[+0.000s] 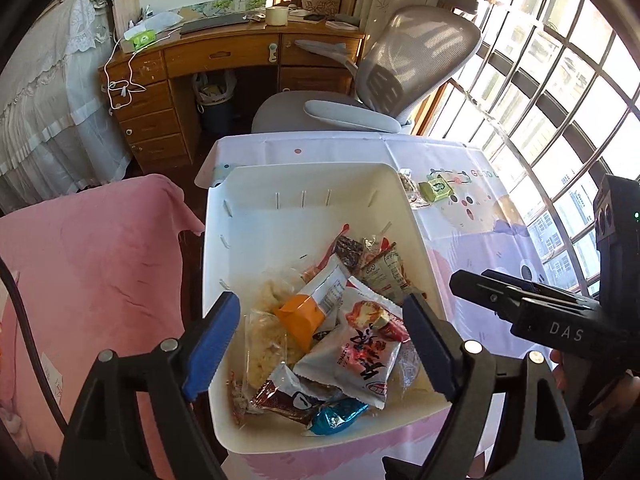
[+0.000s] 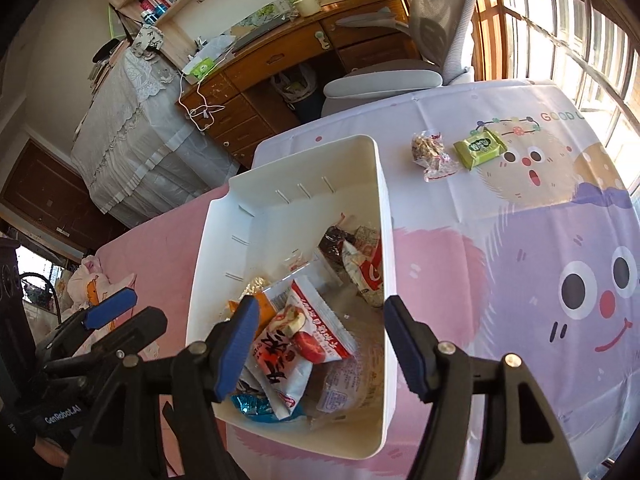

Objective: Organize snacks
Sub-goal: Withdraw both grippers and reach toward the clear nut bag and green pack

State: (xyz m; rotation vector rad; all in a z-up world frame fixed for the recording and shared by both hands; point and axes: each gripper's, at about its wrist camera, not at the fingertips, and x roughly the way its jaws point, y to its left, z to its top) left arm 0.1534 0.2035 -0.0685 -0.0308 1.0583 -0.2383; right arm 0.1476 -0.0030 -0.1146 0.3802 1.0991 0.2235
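Observation:
A white plastic bin [image 1: 304, 188] [image 2: 304, 164] stands on the table and holds several snack packets, among them a white and red packet [image 1: 360, 356] [image 2: 288, 356] and an orange one [image 1: 300, 316]. My left gripper [image 1: 320, 340] is open and empty above the bin's near end. My right gripper [image 2: 320, 348] is open and empty above the bin's near right wall. A green packet [image 2: 480, 148] [image 1: 436, 190] and a clear nut packet [image 2: 432, 154] lie on the table beyond the bin.
The table has a cartoon-print cloth [image 2: 520, 260]. A grey office chair [image 1: 400, 72] stands behind it, a wooden desk [image 1: 200, 64] further back. A pink cloth [image 1: 88, 264] lies left of the bin. A barred window [image 1: 560, 100] is at right.

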